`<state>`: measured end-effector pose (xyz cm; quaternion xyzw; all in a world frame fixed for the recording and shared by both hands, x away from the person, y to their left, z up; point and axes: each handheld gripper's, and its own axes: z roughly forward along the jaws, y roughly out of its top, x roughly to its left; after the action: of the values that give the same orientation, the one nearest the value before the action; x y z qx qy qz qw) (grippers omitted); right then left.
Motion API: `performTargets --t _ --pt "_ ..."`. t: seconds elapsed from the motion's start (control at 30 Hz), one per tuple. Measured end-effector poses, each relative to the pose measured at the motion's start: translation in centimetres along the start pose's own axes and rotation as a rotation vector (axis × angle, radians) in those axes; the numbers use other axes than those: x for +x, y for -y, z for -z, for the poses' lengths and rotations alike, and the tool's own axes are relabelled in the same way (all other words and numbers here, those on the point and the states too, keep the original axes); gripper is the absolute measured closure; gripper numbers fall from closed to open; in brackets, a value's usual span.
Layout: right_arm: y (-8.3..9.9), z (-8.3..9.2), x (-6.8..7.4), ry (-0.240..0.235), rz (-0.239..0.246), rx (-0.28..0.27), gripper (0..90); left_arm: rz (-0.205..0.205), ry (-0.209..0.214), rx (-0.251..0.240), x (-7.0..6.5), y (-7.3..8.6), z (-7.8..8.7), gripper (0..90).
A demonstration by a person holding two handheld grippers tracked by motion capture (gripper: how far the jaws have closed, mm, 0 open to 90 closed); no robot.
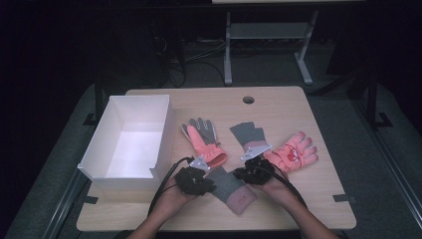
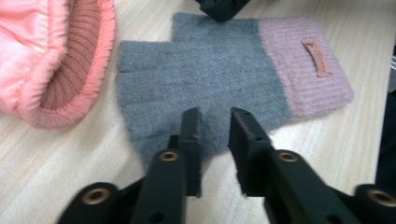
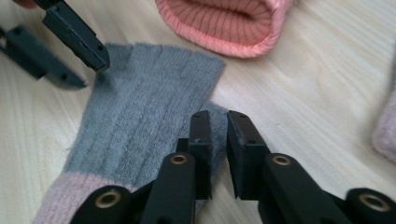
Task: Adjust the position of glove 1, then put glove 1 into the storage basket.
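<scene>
We seem to be in a lab or test room: a pale wooden table [image 1: 298, 199] taped onto grey carpet, dark surroundings, loose black cables [image 1: 174, 67] and a grey metal stand [image 1: 268, 45] behind.

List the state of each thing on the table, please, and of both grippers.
White box: open on top, empty.
Grey glove with pink cuff: lying flat, not gripped.
Left gripper: jaws open, over that glove's edge.
Right gripper: jaws slightly open, at that glove's thumb.
Other grey glove: lying flat.
Left pink glove: lying flat, untouched.
Right pink glove: lying flat.
</scene>
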<state>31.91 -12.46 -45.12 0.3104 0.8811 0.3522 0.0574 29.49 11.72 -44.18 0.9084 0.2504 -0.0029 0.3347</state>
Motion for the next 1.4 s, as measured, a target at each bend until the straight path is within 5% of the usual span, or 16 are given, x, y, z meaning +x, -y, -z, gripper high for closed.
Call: performTargets --t 0.23,0.47,0.53,1.0,1.4 --pt "-0.4 1.1 -0.7 0.012 -0.014 -0.022 73.4 0.004 -0.033 -0.003 -0.3 0.9 0.6 44.1" --pt "-0.8 1.7 -1.5 0.028 -0.050 -0.020 70.2 -0.005 -0.059 -0.010 -0.7 1.8 0.9 29.3" --pt "-1.2 1.9 -2.1 0.046 -0.055 -0.021 71.2 0.020 -0.060 -0.029 -0.8 2.2 1.0 26.6" --pt "-3.5 3.4 -6.0 0.140 -0.125 -0.065 72.3 0.032 -0.071 -0.049 -0.6 3.0 1.7 25.6" --pt "-4.6 1.4 -10.1 0.200 -0.193 -0.017 72.1 0.062 -0.084 -0.046 -0.8 4.5 2.4 26.0"
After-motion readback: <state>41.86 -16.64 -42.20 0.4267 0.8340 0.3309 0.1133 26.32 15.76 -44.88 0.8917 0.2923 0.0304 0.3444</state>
